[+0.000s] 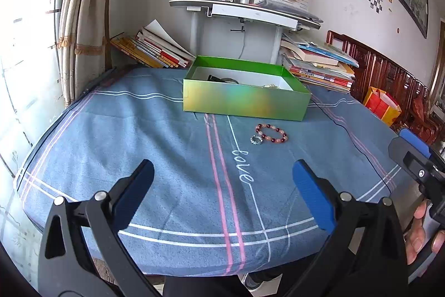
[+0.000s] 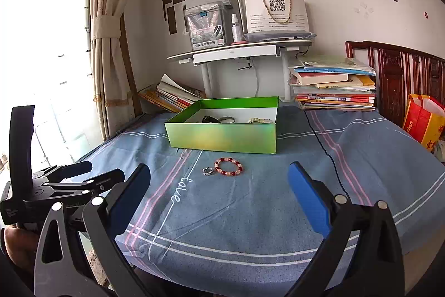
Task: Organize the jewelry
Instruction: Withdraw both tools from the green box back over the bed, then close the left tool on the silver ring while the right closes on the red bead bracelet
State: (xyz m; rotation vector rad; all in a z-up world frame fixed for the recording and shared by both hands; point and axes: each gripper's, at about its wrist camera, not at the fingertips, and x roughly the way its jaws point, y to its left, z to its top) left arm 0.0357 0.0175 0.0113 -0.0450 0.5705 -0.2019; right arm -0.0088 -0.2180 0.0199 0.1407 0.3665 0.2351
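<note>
A red and pink bead bracelet [image 1: 271,133] [image 2: 228,166] lies on the blue cloth just in front of the green box [image 1: 244,99] [image 2: 222,137]. A small silver ring [image 1: 256,140] [image 2: 207,171] sits against the bracelet's left side. The box is open and holds several dark and pale jewelry pieces. My left gripper [image 1: 222,183] hovers open over the near part of the table, well short of the bracelet. My right gripper [image 2: 219,185] is open too, nothing between its blue pads, also short of the bracelet.
The table [image 1: 111,135] wears a blue cloth with pink and white stripes. Book stacks [image 2: 333,85] and a small white shelf [image 2: 239,52] stand behind the box. A black cable [image 2: 325,149] runs over the right side. A red and yellow bag [image 2: 422,121] sits far right.
</note>
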